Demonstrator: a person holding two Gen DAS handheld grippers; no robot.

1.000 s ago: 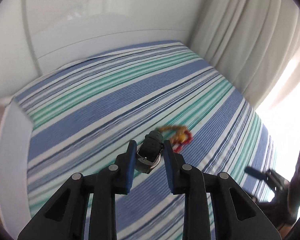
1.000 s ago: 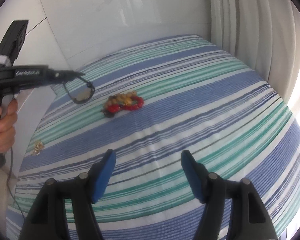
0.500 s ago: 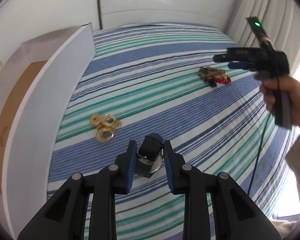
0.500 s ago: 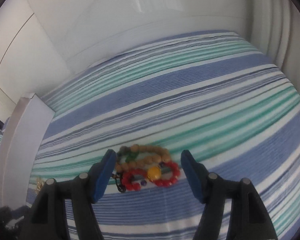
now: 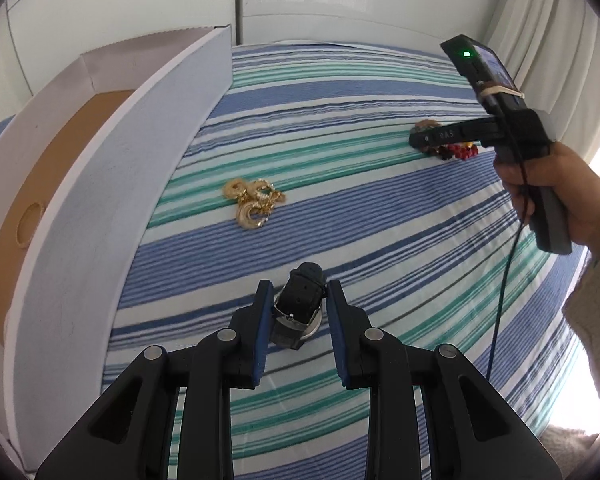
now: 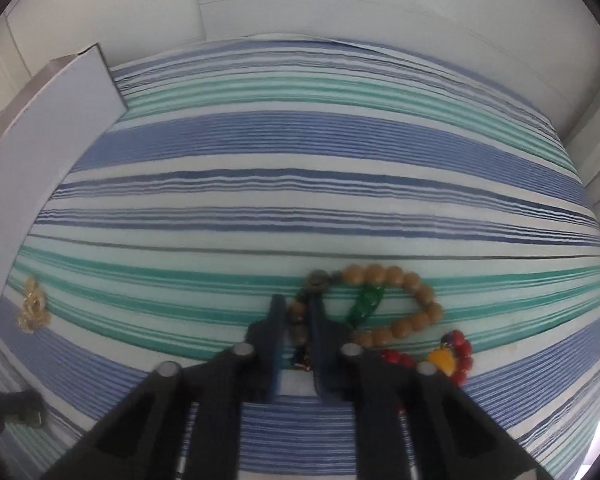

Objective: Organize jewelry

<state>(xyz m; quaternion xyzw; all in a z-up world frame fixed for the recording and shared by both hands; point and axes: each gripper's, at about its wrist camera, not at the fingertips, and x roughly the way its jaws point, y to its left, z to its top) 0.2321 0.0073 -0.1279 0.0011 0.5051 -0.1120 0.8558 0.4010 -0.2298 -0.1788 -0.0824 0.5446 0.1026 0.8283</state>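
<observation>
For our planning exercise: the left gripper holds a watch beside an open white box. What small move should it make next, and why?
Probably swing the left gripper leftward and up over the white box wall: its jaws are shut on the watch and the open box lies on that side. The right gripper is closed on a dark bead bracelet.
</observation>
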